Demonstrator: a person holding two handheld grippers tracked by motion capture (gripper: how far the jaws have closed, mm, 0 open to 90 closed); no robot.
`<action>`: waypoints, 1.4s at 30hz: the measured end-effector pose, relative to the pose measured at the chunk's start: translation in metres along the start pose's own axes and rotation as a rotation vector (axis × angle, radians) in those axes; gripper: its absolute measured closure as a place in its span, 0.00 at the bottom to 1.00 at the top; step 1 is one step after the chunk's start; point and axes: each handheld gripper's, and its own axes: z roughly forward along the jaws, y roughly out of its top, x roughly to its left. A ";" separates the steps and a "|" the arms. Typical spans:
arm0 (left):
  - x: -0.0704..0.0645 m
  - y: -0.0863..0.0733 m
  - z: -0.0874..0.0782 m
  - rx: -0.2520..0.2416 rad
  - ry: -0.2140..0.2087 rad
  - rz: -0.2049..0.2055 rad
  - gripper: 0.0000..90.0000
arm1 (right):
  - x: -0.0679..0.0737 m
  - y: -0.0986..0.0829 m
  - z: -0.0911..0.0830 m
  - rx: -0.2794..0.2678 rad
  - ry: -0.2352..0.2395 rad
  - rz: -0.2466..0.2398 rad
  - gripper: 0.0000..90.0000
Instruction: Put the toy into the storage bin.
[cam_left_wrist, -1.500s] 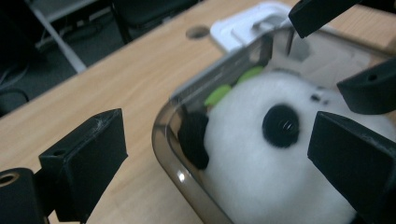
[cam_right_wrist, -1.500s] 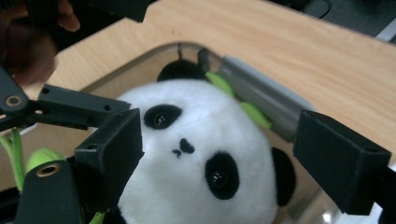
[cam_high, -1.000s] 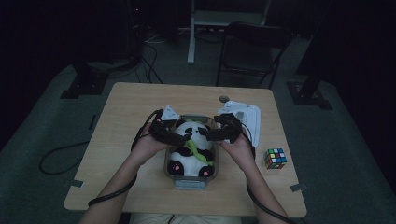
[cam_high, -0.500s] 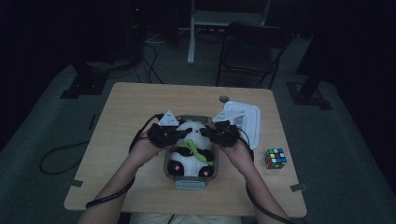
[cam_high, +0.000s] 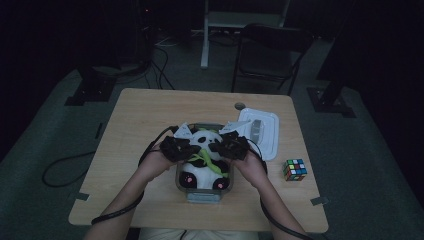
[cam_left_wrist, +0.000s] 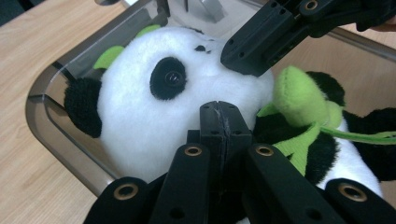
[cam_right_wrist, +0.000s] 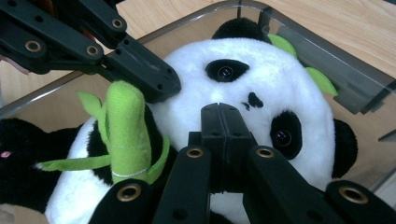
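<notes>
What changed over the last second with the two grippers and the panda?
Both grippers, left and right, closed in from the sides onto the plush panda, jaws shut, pressing its head. Panda, clear container, lid and puzzle cube stayed put.

No text, label, brand, number or sign can be read on anything seen in the high view or the two gripper views.
</notes>
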 end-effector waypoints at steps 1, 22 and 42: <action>0.001 0.000 0.002 0.008 -0.002 -0.002 1.00 | 0.000 0.001 0.001 0.009 -0.004 -0.006 1.00; 0.003 0.003 0.007 0.050 0.028 0.012 0.95 | 0.000 0.010 0.011 0.097 -0.049 -0.016 0.98; -0.007 -0.005 -0.032 -0.040 -0.044 0.001 0.51 | -0.004 -0.003 -0.039 -0.032 0.042 0.043 0.63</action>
